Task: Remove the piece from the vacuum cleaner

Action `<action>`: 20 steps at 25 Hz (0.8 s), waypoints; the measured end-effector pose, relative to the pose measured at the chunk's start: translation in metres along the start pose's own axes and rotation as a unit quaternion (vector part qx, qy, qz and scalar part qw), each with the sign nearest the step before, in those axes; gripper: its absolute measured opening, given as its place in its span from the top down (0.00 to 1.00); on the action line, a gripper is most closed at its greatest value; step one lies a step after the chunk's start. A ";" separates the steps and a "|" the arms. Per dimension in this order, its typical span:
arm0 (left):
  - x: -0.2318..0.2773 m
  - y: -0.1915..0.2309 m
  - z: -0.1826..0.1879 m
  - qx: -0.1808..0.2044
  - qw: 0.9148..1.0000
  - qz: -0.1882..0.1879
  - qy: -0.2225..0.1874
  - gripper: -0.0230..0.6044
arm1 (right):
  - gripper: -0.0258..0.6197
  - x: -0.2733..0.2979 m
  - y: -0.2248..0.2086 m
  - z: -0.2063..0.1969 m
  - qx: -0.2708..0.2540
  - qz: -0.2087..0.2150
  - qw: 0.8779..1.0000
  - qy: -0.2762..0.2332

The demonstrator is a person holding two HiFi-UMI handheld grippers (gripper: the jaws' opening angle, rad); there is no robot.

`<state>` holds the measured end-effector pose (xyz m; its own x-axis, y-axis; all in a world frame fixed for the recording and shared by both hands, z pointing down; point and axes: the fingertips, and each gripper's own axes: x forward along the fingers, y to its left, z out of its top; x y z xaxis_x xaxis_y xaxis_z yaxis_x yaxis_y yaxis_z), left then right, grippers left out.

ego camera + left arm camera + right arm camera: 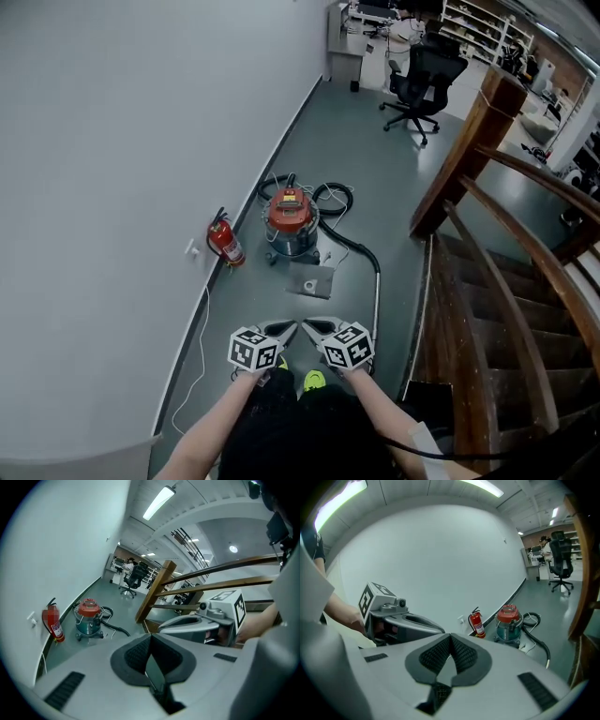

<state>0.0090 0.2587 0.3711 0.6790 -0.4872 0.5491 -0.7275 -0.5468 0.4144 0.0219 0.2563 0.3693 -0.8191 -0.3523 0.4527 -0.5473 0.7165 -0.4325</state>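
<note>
Fire extinguisher (225, 241) at left; red-lidded vacuum cleaner (291, 220) just right of it on floor (394, 187), well ahead of left gripper (293, 325) & right gripper (305, 323), held side by side, fingers closed, empty. Labels too small to read.

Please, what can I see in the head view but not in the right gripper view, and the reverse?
Only the head view: the wooden stair steps, the person's yellow-green shoe. Only the right gripper view: the ceiling lamp. Both: the red vacuum cleaner with its hose, the fire extinguisher, the office chair, the left claw.
</note>
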 end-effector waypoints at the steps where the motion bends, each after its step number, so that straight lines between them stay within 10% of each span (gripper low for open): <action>1: -0.001 -0.001 -0.001 -0.002 1.000 -0.002 -0.002 0.95 | 0.94 -0.002 0.001 0.000 -0.002 -0.003 1.000 -0.002; 20: 0.000 0.004 0.002 0.032 0.999 -0.013 0.006 0.95 | 0.94 0.010 0.004 0.019 -0.007 -0.009 1.000 -0.007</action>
<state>0.0061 0.2546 0.3711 0.6958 -0.4644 0.5478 -0.7020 -0.6011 0.3820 0.0082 0.2444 0.3567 -0.8118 -0.3732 0.4491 -0.5593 0.7181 -0.4141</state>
